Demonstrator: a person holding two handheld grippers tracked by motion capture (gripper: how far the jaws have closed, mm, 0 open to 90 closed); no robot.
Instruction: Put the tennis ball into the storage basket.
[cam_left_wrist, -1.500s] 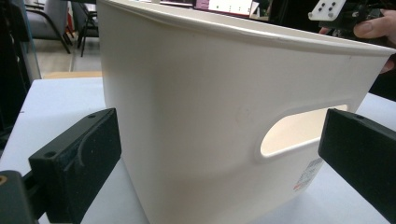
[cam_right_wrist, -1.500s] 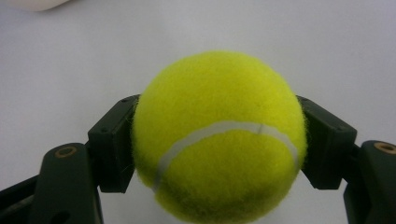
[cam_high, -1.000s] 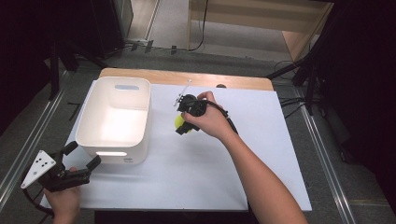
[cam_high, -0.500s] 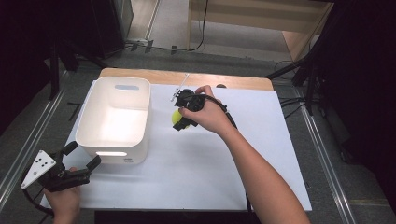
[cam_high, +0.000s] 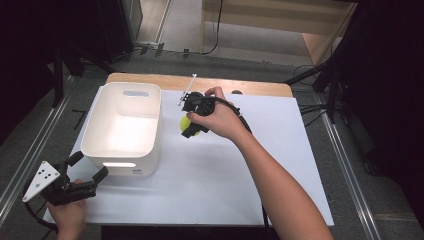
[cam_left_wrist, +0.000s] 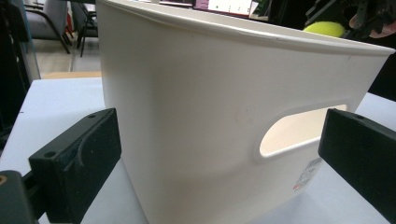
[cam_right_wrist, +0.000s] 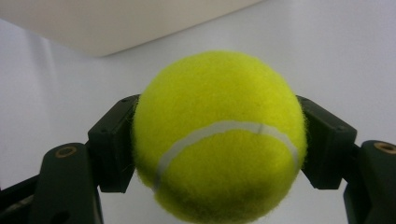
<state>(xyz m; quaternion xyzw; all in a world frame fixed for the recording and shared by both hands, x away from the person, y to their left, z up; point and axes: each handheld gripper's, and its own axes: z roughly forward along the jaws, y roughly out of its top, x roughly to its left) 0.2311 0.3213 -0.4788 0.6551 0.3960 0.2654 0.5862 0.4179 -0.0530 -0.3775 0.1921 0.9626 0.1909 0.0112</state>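
The right gripper (cam_high: 191, 126) is clamping a yellow tennis ball (cam_right_wrist: 219, 135) between its two pads, pressing on it from both sides. In the high view the ball (cam_high: 186, 121) is mostly hiding under the right hand (cam_high: 220, 120), just beside the right wall of the white bin (cam_high: 122, 131), and whether it is touching the worktop (cam_high: 210, 185) is hard to make out. The left gripper (cam_high: 85, 172) is sitting near the bin's front corner with its jaws spread wide and gripping nothing. In the left gripper view the bin wall (cam_left_wrist: 196, 116) is blocking most of the scene, with a slice of the ball (cam_left_wrist: 325, 29) peeking above its rim.
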